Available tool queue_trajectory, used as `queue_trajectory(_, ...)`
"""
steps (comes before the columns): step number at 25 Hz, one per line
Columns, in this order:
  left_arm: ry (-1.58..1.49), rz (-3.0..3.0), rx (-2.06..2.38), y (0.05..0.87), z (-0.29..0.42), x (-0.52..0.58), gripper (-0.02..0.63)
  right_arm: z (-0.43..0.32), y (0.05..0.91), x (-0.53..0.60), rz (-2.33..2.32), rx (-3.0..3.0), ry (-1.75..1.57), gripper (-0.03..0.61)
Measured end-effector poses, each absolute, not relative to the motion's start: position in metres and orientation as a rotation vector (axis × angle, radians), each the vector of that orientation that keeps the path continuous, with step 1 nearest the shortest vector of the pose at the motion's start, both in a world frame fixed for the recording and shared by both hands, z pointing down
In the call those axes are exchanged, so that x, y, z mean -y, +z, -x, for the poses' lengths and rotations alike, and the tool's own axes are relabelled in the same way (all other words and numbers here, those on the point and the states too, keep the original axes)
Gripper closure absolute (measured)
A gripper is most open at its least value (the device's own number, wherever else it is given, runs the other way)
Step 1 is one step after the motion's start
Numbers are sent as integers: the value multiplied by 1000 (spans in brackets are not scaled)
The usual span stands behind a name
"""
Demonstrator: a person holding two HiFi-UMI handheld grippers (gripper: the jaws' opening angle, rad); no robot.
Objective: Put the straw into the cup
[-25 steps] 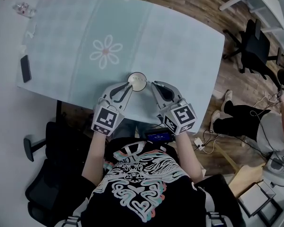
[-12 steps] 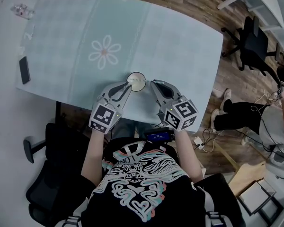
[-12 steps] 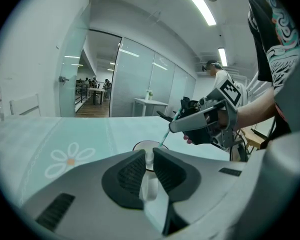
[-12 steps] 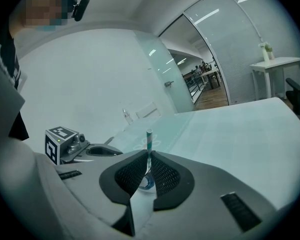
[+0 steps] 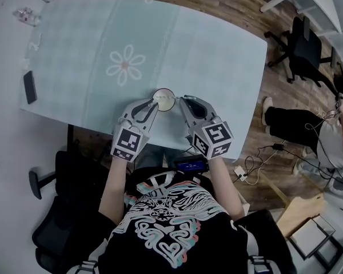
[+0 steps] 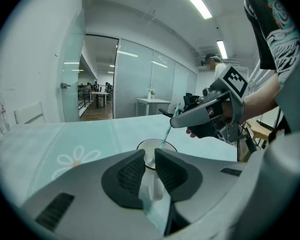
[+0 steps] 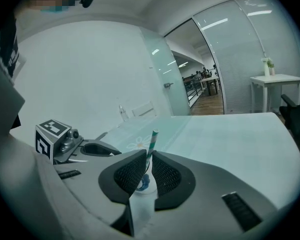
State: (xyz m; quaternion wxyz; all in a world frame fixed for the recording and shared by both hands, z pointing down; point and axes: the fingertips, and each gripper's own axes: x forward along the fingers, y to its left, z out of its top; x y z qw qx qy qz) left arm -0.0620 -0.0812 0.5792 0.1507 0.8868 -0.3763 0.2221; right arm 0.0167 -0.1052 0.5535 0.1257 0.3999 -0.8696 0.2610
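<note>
A small white cup (image 5: 164,99) stands near the table's front edge, seen from the left gripper as an open round rim (image 6: 155,149). My left gripper (image 5: 152,103) is at the cup's left side. Its jaws (image 6: 150,156) are opening, with the cup's near wall in the gap between them. From the right, my right gripper (image 5: 179,101) is shut on a green-and-white striped straw (image 7: 151,146). The straw (image 6: 166,134) slants down from those fingertips (image 6: 175,122) into the cup's mouth. The cup (image 7: 142,184) shows just below the right jaws.
The pale green tablecloth (image 5: 206,50) has a daisy print (image 5: 124,65). A dark phone (image 5: 30,87) lies at the table's left edge. Office chairs (image 5: 306,50) and a seated person's legs (image 5: 291,121) are on the wooden floor to the right.
Both grippers stay at the cup. The right gripper's marker cube has rolled slightly. The seated person at the right has shifted their legs.
</note>
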Motion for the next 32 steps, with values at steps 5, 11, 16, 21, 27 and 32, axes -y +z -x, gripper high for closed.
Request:
queue_trajectory(5,633,-2549,1106,578,64,86,509,-18,553,110,-1216,2507,706,520)
queue_trajectory(11,605,-2557,1130,570,65,88,492,-19,547,110,-1249,2509,695,506)
queue_trajectory(16,574,-2592,1163,555,64,93,491,-22,539,112,-1280,2511,664,500)
queue_trajectory(21,535,-2607,1202,540,69,98,492,-22,528,115,-1309,2513,632,495)
queue_trajectory(27,463,-2607,1255,524,73,104,495,-24,515,113,-1338,2524,613,495)
queue_trajectory(32,401,-2620,1280,510,70,105,535,-28,505,109,-1355,2536,588,495)
